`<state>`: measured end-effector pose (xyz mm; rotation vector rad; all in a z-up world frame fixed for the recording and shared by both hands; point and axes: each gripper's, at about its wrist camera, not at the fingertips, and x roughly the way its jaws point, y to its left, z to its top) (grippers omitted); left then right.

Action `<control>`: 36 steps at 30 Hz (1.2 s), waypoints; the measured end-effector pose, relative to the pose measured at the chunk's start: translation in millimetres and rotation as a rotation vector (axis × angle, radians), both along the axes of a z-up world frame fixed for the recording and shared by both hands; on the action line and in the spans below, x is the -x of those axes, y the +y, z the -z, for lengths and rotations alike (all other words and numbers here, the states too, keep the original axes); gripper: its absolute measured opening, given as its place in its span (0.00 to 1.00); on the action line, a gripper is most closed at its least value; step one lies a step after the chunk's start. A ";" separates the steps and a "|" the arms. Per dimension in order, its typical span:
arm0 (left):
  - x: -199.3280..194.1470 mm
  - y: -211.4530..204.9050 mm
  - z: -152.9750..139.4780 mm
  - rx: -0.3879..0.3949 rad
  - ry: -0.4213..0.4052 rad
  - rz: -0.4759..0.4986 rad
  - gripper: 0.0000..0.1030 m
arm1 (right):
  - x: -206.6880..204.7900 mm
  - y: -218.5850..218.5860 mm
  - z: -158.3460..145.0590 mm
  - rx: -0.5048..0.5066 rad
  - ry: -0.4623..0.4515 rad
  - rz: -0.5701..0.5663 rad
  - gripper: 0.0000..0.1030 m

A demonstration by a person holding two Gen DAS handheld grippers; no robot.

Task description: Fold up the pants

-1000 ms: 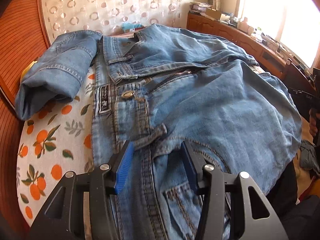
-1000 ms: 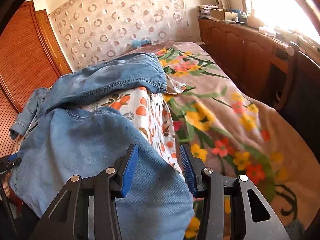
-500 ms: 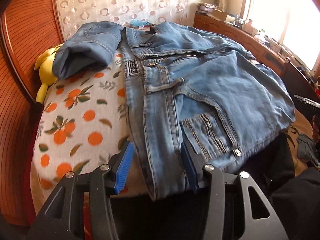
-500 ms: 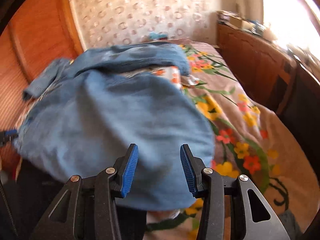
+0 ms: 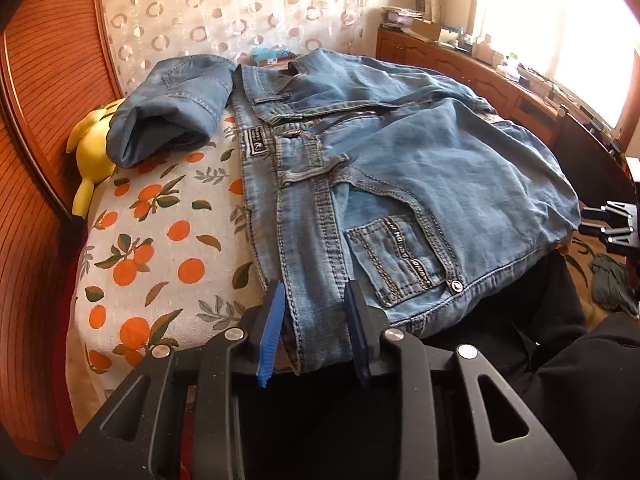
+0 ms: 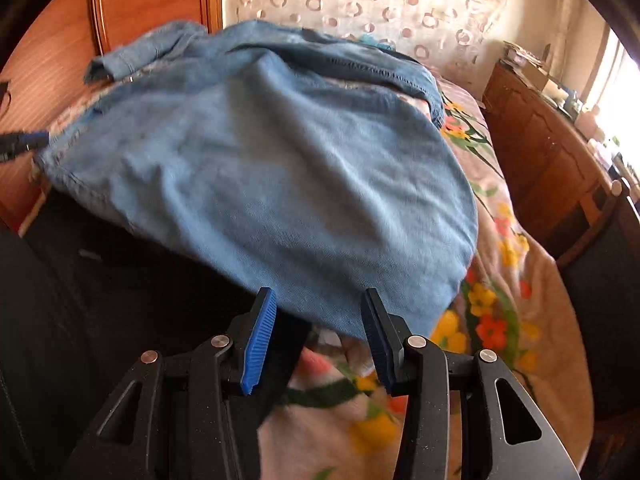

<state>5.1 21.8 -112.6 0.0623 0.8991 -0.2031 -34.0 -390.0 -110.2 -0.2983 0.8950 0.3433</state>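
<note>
**Both grippers at the near edge of the jeans, about to take hold**

The blue jeans [image 5: 400, 184] lie spread over the bed, the waistband with its metal button and leather patch toward the orange-print sheet [image 5: 160, 240], the near edge hanging over the side of the bed toward the person. One leg end [image 5: 172, 120] is rolled up at the far left, beside a yellow plush toy [image 5: 92, 152].

The left gripper [image 5: 314, 316] is at the near edge, and its jaws are closing around the thick seam strip; the denim is between them, but the pads do not seem to press it yet. The right gripper [image 6: 318, 328] is at the other side of the near edge, over the flower blanket [image 6: 512, 280]; its jaws stand apart and the cloth edge lies between them, not pinched.

To do this step well, I think both grippers should bite all the layers at the hem, not only the top one, and at the same depth. Then the lift should be even, so the fold line stays straight. The heavy seam can slip out if the bite is shallow.
</note>
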 end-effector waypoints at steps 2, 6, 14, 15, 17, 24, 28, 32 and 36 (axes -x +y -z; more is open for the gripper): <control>-0.4 0.5 1.6 0.004 0.006 -0.005 0.31 | -0.1 -0.7 1.7 0.039 -0.013 0.008 0.45; -0.6 -0.8 3.3 -0.002 0.010 -0.005 0.31 | -0.2 4.0 9.8 0.119 -0.029 0.010 0.45; 1.4 0.3 5.2 -0.001 0.025 -0.004 0.30 | -5.2 9.4 18.3 0.194 -0.058 0.036 0.33; 1.9 0.9 5.6 -0.001 0.029 -0.007 0.30 | -5.0 7.8 15.1 0.183 -0.064 0.038 0.12; 4.4 2.6 5.3 0.001 0.029 -0.009 0.31 | -3.1 8.0 3.9 0.160 -0.088 0.037 0.04; 8.4 2.0 7.4 0.029 0.033 0.008 0.31 | -5.5 1.0 -30.1 0.086 -0.171 0.081 0.00; 11.2 2.1 6.9 0.030 0.029 0.009 0.31 | -8.1 4.5 -28.5 0.082 -0.178 0.074 0.00; 11.1 2.2 7.8 0.042 0.019 0.001 0.31 | -6.9 -4.3 -21.2 0.029 -0.132 0.043 0.00; 7.9 3.1 9.7 0.048 0.018 -0.004 0.31 | 3.1 -5.9 -13.4 -0.002 -0.086 0.016 0.14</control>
